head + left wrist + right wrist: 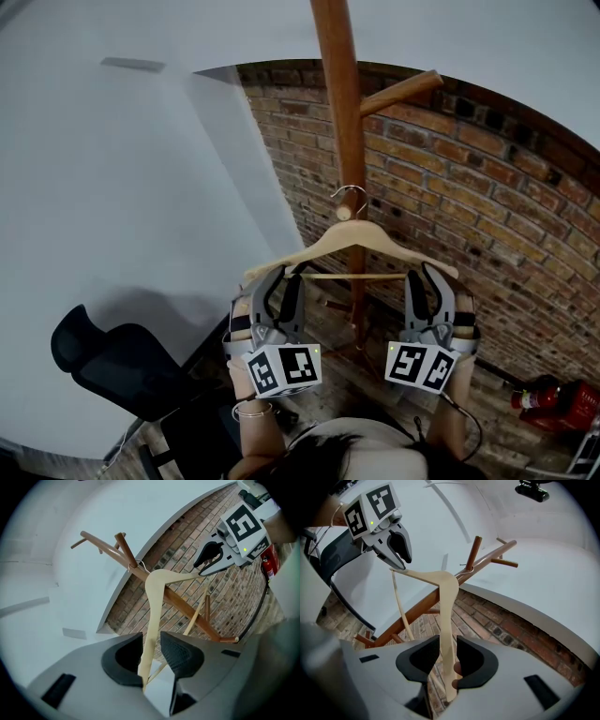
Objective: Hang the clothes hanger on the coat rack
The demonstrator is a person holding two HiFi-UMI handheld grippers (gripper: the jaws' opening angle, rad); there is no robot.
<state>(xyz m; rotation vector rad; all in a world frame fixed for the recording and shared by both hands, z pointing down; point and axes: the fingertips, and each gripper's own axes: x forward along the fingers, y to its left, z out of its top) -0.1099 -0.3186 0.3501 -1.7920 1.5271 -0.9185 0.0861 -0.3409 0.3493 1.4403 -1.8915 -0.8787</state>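
Note:
A pale wooden clothes hanger point(352, 241) is held level against the brown coat rack pole point(339, 112). Its metal hook point(350, 194) curves over the end of a short peg point(344, 214); I cannot tell whether it rests on it. My left gripper point(279, 275) is shut on the hanger's left arm point(151, 620), and my right gripper point(427, 273) is shut on its right arm point(446, 620). A longer peg point(399, 91) sticks out higher up. In the left gripper view the right gripper point(208, 563) shows at the far end; in the right gripper view the left gripper point(397, 550) does.
A brick wall point(497, 206) stands behind the rack, meeting a white wall point(122, 187) at the left. A black office chair point(108, 361) is low at the left, and a red fire extinguisher point(553, 398) lies at the lower right.

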